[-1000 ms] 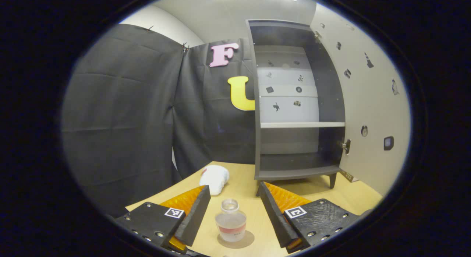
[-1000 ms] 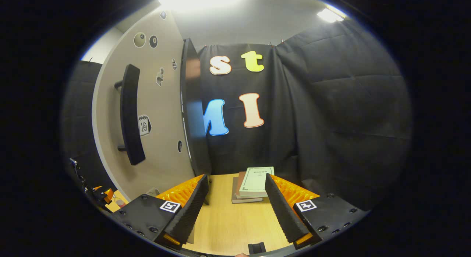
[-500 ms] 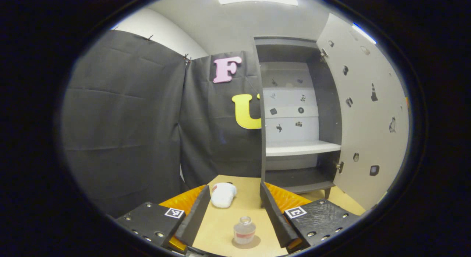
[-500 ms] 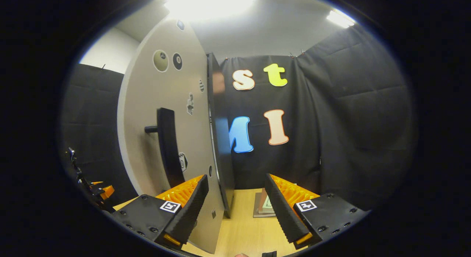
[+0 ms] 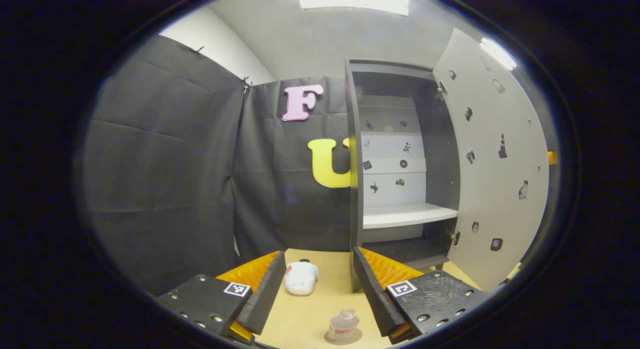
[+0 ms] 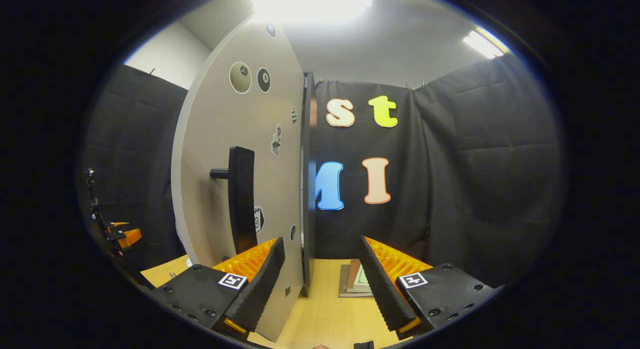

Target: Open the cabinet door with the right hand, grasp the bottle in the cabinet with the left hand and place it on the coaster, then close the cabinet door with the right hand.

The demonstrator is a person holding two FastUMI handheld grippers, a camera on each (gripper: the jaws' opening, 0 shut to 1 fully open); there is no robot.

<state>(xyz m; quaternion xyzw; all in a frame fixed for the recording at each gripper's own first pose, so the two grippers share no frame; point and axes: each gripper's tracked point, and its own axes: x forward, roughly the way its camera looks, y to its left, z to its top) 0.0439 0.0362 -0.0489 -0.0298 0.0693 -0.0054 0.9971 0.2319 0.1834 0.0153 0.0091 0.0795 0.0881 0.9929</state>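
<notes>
A small clear bottle (image 5: pixel 343 323) with a red band stands upright on a round coaster (image 5: pixel 357 337) on the wooden table, low in the left gripper view. My left gripper (image 5: pixel 318 255) is open above and behind it, touching nothing. The dark cabinet (image 5: pixel 400 164) stands open with bare shelves, its pale door (image 5: pixel 492 179) swung out to the right. In the right gripper view the door's outer face (image 6: pixel 215 154) and black handle (image 6: pixel 241 199) stand close ahead on the left. My right gripper (image 6: pixel 320 240) is open and empty, its left finger (image 6: pixel 260 284) just in front of the door.
A white cloth bundle (image 5: pixel 300 278) lies on the table (image 5: pixel 300 319) left of the cabinet. A stack of books (image 6: pixel 354 281) lies on the table beyond the right gripper. The left gripper (image 6: pixel 120 235) shows at the far left of the right gripper view.
My left gripper has drawn back and risen from the bottle, which stays on the coaster. The right gripper has shifted, so the door and handle now sit nearer the middle of its view.
</notes>
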